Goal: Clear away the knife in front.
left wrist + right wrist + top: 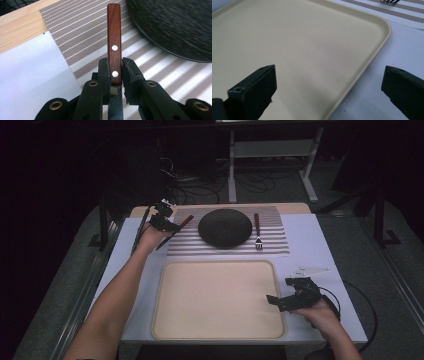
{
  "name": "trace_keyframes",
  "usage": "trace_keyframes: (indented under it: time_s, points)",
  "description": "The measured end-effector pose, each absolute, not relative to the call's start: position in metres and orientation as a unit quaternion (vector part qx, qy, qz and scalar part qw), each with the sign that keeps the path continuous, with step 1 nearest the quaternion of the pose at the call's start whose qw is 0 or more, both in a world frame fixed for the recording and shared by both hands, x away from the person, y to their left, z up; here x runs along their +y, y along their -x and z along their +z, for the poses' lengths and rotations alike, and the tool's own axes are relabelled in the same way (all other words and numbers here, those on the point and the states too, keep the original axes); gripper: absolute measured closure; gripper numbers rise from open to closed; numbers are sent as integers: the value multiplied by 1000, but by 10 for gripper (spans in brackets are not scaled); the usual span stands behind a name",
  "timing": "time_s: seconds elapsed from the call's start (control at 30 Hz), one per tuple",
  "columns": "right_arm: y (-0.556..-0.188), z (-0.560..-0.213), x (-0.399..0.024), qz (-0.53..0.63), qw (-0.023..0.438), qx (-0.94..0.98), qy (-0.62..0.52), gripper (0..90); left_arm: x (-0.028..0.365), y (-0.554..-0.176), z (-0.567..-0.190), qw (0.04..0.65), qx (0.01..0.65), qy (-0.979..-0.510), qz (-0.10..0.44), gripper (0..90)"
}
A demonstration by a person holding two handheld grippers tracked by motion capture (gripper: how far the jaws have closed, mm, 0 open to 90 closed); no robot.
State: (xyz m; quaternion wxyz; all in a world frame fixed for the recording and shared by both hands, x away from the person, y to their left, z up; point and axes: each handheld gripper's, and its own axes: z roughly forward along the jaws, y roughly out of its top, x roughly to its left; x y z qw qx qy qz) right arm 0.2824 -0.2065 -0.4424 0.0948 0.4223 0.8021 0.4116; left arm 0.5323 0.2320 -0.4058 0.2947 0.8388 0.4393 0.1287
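Just right of the left tongs [167, 223], which clamp the knife [114, 47], the dark plate [225, 227] blocks the striped mat [272, 245]; beyond it lies the fork [258, 234]. Left of these tongs the table [27, 75] lies bare. Before the wide-spread right tongs [280, 301], the beige tray [215, 300] offers open room, bounded by its low rim.

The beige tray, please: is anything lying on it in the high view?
No, the tray is bare; the fork and plate lie on the striped mat.
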Motion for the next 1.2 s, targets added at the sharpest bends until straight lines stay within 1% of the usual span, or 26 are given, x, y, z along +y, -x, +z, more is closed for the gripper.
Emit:
trace_keyframes:
  time_s: [0.2,0.57,0.6,0.73,0.8,0.93,0.97,1.03,1.2]
  points:
    - [-282,-442,-206,412,95,803,-421,0,232,-515,-400,306,435,-838,121,781]
    - [-280,-440,-203,412,93,805,-416,0,222,-461,-386,329,408,-844,112,781]
    - [-280,-440,-203,412,93,805,-416,0,222,-461,-386,329,408,-844,112,781]
    - [-279,-439,-202,414,94,805,-414,0,215,-436,-384,339,394,-847,111,781]
    - [-279,-439,-201,415,94,805,-414,0,214,-431,-385,339,392,-848,109,781]
    - [-279,-439,-201,415,94,805,-414,0,209,-406,-389,350,385,-848,102,781]
    - [-279,-439,-201,415,94,805,-413,0,209,-406,-389,350,385,-848,102,781]
    - [-279,-439,-201,415,94,805,-413,0,207,-392,-393,353,383,-848,100,781]
    - [-279,-438,-201,414,93,806,-413,0,205,-373,-402,355,384,-847,96,781]
